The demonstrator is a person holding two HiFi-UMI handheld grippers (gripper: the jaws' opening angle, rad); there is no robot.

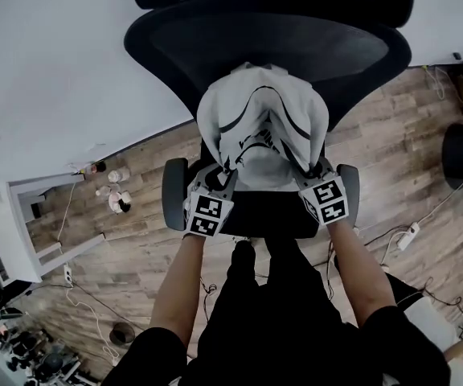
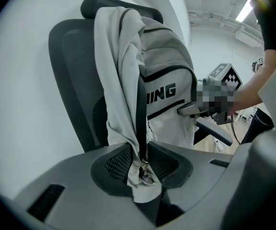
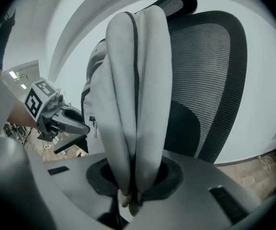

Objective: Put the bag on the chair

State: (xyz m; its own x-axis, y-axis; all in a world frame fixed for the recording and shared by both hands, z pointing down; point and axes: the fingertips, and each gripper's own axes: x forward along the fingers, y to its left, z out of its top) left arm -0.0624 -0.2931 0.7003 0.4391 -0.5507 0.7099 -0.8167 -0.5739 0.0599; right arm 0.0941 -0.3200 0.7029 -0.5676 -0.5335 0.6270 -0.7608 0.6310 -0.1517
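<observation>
Subject: a light grey fabric bag with black trim, held upright in front of the backrest of a black mesh-backed office chair and above its seat. The bag's back panel faces the mesh. Whether its base bears on the seat cannot be told, as the grippers hide the underside.

Left gripper: jaws drawn narrow and clamped on a fold of grey cloth with a black webbing strap at the bag's left side. A small metal fitting hangs from the strap just at the pads.

Right gripper: jaws nearly together and pinched on the lower end of a padded grey shoulder strap, which is doubled over and rises straight up from the pads.

The two grippers stand level, one on each side of the bag, just inside the chair's two black armrests. The person's bare forearms reach forward over black clothing.

Surroundings: wood-plank floor beneath the chair and a white wall behind it.
</observation>
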